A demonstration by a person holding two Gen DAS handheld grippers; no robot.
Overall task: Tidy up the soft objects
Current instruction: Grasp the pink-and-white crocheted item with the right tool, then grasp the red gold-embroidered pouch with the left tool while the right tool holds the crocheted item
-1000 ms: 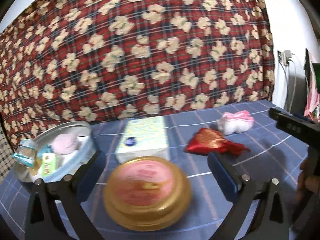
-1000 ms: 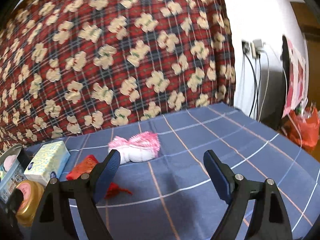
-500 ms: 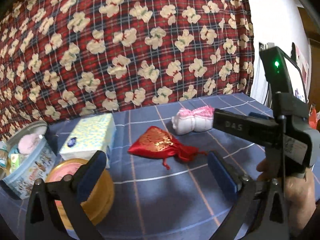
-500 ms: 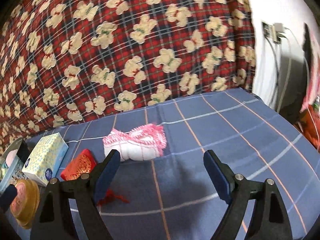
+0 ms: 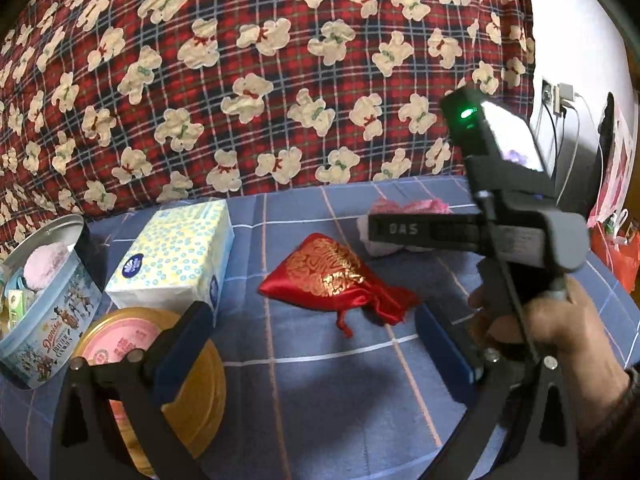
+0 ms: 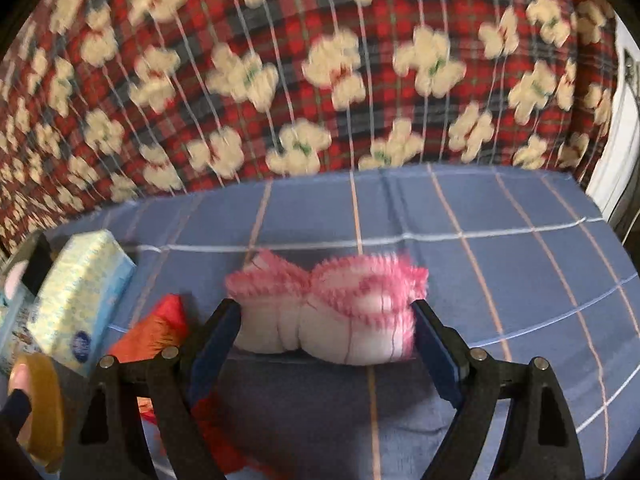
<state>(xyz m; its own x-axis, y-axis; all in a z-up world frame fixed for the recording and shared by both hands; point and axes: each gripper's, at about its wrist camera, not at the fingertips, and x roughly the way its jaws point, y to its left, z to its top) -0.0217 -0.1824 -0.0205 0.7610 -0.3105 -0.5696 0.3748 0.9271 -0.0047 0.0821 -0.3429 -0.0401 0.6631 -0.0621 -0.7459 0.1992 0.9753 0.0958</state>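
A pink-and-white fluffy sock bundle (image 6: 326, 312) lies on the blue checked cloth (image 6: 500, 272). My right gripper (image 6: 325, 344) is open, its fingers on either side of the bundle, close to it. A red and gold drawstring pouch (image 5: 336, 280) lies in front of my open, empty left gripper (image 5: 316, 348); it also shows at the left of the right wrist view (image 6: 160, 328). The right gripper's body (image 5: 500, 236) hides most of the sock bundle (image 5: 404, 206) in the left wrist view. A round cookie tin (image 5: 44, 300) at the left holds a pink soft item (image 5: 44, 264).
A tissue box (image 5: 176, 260) stands beside the tin. A gold lid with a pink label (image 5: 160, 380) leans behind my left finger. A red plaid bear-print quilt (image 5: 260, 80) rises at the back. A wall socket with cables (image 5: 560, 100) is at the right.
The right gripper has moved forward and down until its open fingers flank the sock bundle. The left gripper has swung right, from the gold lid to face the red pouch.
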